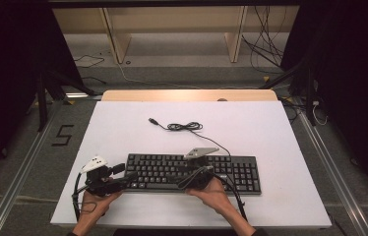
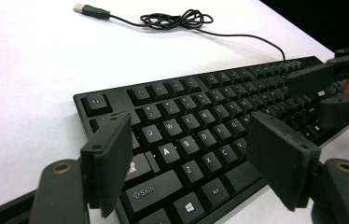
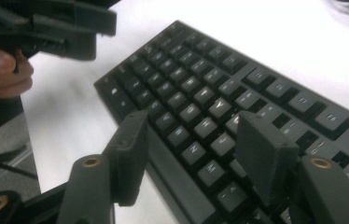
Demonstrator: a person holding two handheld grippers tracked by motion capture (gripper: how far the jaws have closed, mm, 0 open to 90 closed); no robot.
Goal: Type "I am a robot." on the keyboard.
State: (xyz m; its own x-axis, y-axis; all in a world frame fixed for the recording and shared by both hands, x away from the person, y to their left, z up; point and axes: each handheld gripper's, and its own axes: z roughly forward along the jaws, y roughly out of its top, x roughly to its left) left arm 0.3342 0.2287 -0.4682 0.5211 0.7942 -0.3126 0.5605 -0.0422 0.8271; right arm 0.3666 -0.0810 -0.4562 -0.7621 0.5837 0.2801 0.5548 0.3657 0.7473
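Both claws stand wide, gripping nothing: left gripper (image 2: 189,163) and right gripper (image 3: 191,154) straddle the keyboard (image 1: 192,172) front edge; closing carelessly could mash keys

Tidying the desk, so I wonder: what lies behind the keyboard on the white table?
Behind the keyboard its black cable lies in a loose tangle on the white table, ending in a plug. The right gripper covers some keys.
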